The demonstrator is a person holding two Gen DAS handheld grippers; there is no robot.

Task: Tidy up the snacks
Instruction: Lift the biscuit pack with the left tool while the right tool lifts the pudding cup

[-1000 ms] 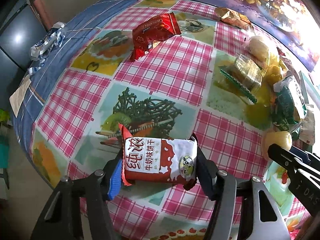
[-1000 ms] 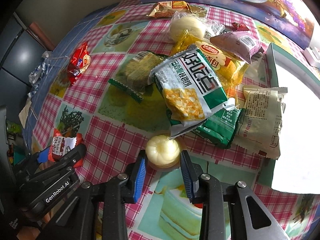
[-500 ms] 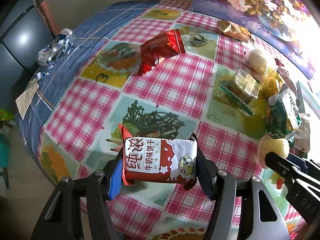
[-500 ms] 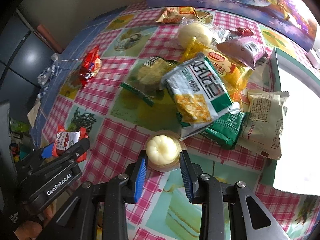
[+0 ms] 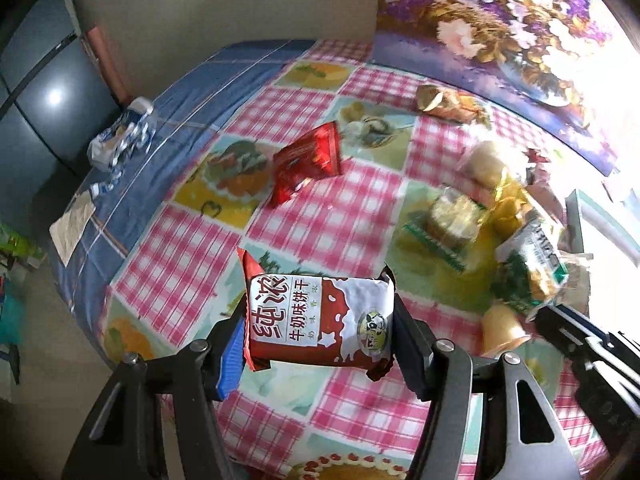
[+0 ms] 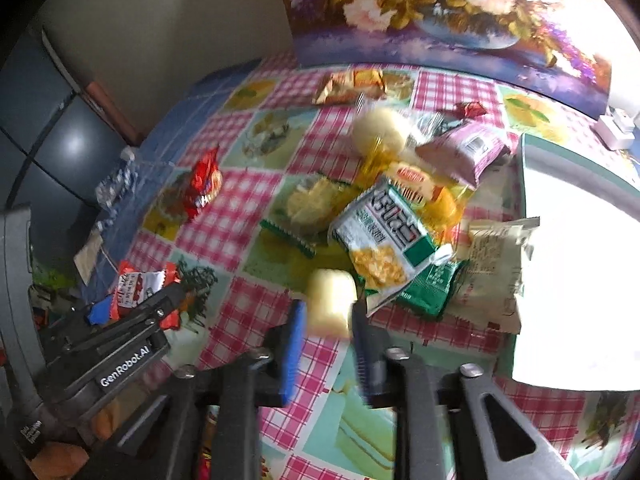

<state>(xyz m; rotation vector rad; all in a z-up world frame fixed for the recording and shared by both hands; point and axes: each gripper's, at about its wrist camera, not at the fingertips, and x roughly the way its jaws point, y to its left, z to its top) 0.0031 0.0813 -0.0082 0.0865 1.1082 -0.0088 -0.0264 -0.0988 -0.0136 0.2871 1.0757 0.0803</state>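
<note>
The red-and-white foil biscuit packet (image 5: 320,320) is clamped in the left gripper (image 5: 318,344) above the checked tablecloth's (image 5: 328,220) near edge, while the right gripper (image 6: 328,328) pinches a pale yellow jelly cup (image 6: 331,300).

Home setting, likely a dining or living corner. Desk (image 5: 328,216) covered with a pink-checked oilcloth printed with fruit and cake pictures over a blue plaid cloth (image 5: 192,120). Large floral painting (image 6: 440,12) leans against a plain beige wall (image 5: 224,12). Grey panelled door or cabinet (image 5: 44,104) on the left. Packaged snacks (image 6: 384,224) scattered on top.
</note>
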